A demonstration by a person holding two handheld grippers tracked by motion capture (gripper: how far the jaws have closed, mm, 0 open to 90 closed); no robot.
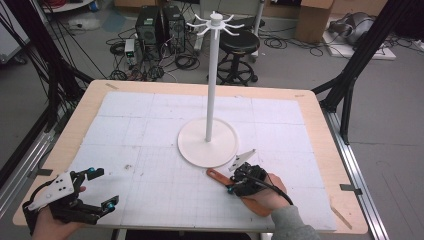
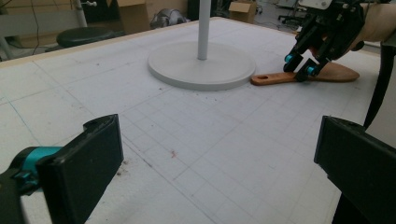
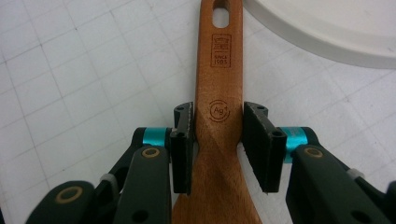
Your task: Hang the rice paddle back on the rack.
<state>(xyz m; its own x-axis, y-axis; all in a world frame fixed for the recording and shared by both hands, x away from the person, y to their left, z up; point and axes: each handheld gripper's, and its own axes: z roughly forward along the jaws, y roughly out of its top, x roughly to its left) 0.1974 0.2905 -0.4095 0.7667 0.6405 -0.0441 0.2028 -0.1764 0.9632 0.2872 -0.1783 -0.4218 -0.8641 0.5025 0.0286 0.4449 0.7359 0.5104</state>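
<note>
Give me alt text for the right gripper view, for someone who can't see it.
The right claw straddles the handle of a wooden spatula lying flat on the white gridded mat, both black pads against the handle's edges. The handle has a hanging hole near its end and stamped marks; the white stand base curves across the top right corner.

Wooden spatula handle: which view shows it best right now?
The right gripper view: the wooden spatula runs up the frame between the right hand-held gripper jaws, hanging hole and stamps legible. The left gripper view shows it small and side-on; the high view shows it partly covered by the gripper and hand.
</note>
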